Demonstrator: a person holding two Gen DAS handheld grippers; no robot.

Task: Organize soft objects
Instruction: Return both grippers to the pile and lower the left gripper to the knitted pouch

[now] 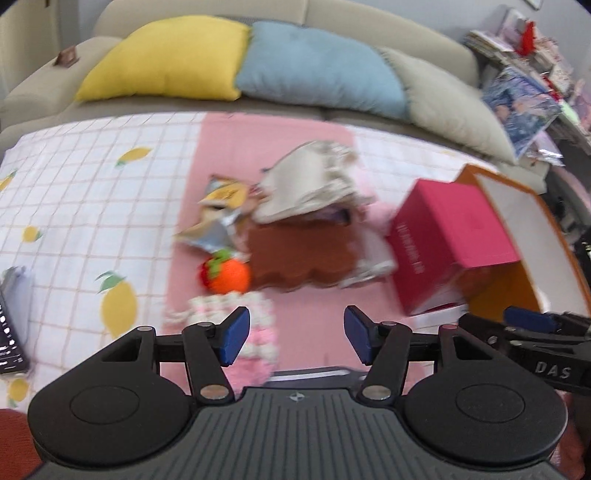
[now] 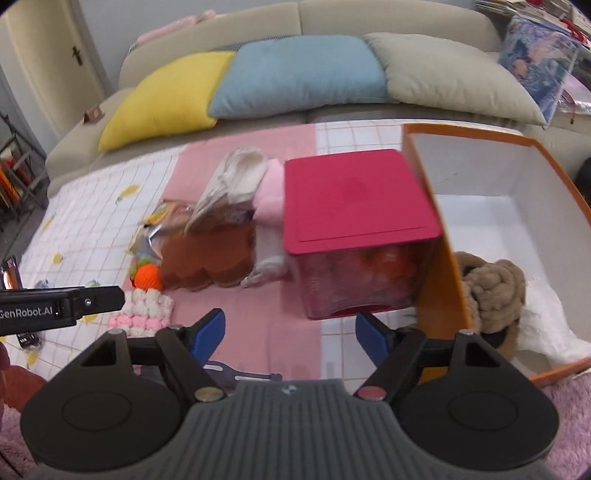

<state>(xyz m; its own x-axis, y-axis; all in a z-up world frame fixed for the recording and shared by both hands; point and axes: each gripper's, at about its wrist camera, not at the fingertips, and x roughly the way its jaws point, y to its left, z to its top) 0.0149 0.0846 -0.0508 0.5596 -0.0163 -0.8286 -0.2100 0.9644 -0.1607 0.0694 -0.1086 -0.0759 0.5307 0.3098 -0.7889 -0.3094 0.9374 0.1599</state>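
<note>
Nearest the cameras, the left gripper (image 1: 296, 338) and the right gripper (image 2: 290, 334) are both being held spread, with nothing between the blue pads, angled down over the pink cloth (image 1: 314, 317) as if an approach is being made to the pile. Just beyond the left gripper, a pink and white knitted piece (image 1: 236, 310) is lying flat, probably the easiest next pick. Behind it an orange knitted ball (image 1: 231, 275) is resting against a brown knitted item (image 1: 295, 258), with a beige fabric bundle (image 1: 310, 184) heaped on top. To the right, a magenta box (image 2: 354, 199) is standing beside the orange box (image 2: 439, 258), in which a tan plush knot (image 2: 495, 288) is already being kept, suggesting it is being used as the collecting place. Farthest off, cushions are being propped along the sofa (image 2: 388, 18).
</note>
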